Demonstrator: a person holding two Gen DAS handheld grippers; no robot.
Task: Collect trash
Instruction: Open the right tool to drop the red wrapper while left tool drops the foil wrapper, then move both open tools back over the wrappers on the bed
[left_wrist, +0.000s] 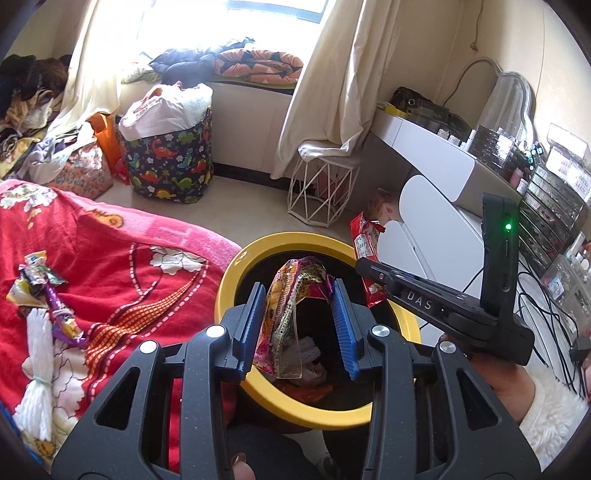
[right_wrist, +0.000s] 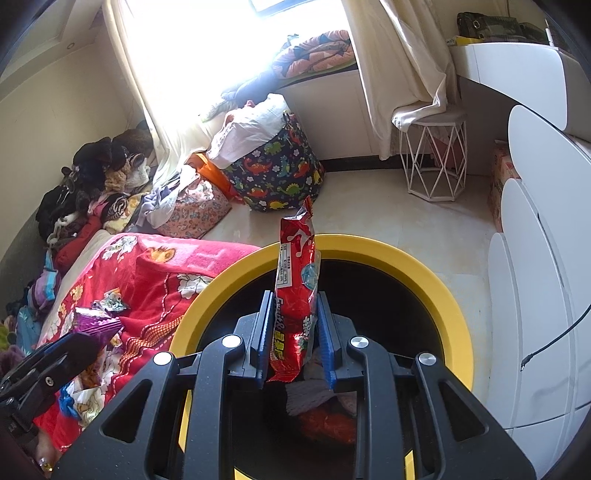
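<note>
My left gripper (left_wrist: 298, 291) is shut on a crumpled yellow-and-pink snack wrapper (left_wrist: 286, 314), which arches between the blue pads above the yellow-rimmed bin (left_wrist: 229, 280). My right gripper (right_wrist: 294, 295) is shut on a long red snack wrapper (right_wrist: 297, 266), which stands upright over the same bin (right_wrist: 369, 247). In the left wrist view the right gripper (left_wrist: 364, 264) comes in from the right with its red wrapper (left_wrist: 365, 247) at the bin's far rim. White and orange rubbish lies inside the bin. More wrappers (left_wrist: 37, 273) and a purple one (left_wrist: 61, 317) lie on the red blanket (left_wrist: 147, 280).
A white yarn tassel (left_wrist: 37, 369) lies on the blanket. A dinosaur-print basket (left_wrist: 170, 166) and a white wire stool (left_wrist: 321, 188) stand on the floor beyond. White desk (left_wrist: 432, 147) and cables (left_wrist: 546, 314) are on the right. A white fluffy sleeve (left_wrist: 554, 417) holds the right gripper.
</note>
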